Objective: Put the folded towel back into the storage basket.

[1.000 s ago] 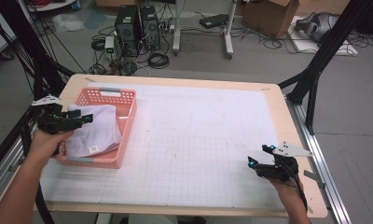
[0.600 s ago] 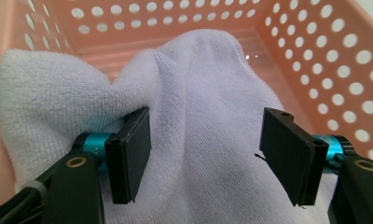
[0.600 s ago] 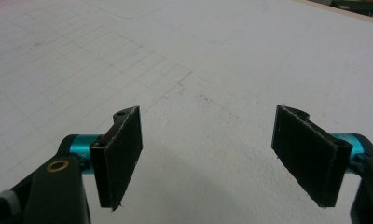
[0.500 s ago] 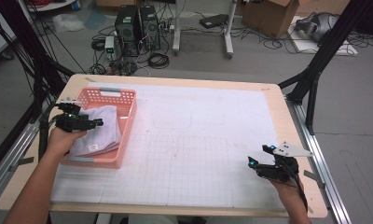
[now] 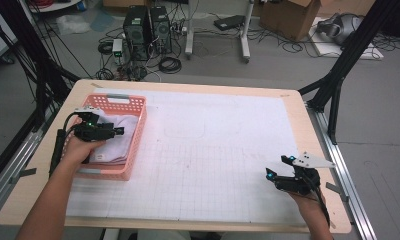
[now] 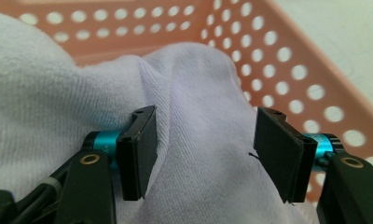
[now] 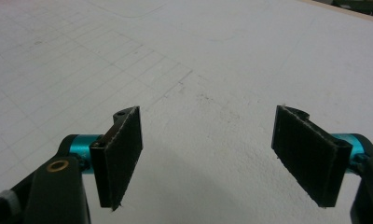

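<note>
Left gripper (image 5: 119, 131) lower, over basketed towel (image 6: 208, 154)

L gripper (image 5: 119, 131) jaws just closing, part-open, R gripper (image 5: 278, 167) wide open

Counting, around one pink basket (image 5: 133, 150) sitting at the gridded mat's (image 5: 213, 165) left edge: one white cloth (image 5: 115, 145) lying inside it, one gripper (image 5: 119, 131) reaching into it, one gripper (image 5: 277, 168) resting well apart to its right.
</note>
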Demonstrator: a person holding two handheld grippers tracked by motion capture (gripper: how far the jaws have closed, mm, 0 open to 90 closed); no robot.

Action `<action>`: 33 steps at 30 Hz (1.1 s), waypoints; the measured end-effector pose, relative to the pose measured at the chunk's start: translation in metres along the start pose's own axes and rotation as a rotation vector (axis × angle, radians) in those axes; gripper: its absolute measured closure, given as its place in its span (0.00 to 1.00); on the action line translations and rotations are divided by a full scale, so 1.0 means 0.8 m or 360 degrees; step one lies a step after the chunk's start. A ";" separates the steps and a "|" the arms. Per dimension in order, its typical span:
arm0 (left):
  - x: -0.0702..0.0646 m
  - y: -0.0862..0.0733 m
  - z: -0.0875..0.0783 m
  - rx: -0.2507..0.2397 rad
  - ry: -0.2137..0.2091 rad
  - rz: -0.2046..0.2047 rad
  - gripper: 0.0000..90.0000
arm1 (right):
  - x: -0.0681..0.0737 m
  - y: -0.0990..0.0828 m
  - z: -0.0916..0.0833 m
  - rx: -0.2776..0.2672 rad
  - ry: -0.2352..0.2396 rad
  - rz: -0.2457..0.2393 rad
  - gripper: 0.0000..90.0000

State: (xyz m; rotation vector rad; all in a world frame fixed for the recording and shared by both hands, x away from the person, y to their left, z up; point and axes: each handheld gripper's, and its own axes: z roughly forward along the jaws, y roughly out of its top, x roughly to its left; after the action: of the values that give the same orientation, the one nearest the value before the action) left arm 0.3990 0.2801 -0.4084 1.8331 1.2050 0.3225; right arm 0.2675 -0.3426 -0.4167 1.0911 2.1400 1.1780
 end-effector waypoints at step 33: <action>-0.023 0.003 -0.096 -0.0728 0.0065 0.0007 0.17 | 0.002 0.003 -0.006 -0.0063 -0.0009 0.0025 0.26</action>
State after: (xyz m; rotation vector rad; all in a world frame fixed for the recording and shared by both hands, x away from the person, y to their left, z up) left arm 0.3433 0.3057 -0.3587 1.4371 1.0502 0.5885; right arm 0.2644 -0.3424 -0.4124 1.0948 2.0980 1.2178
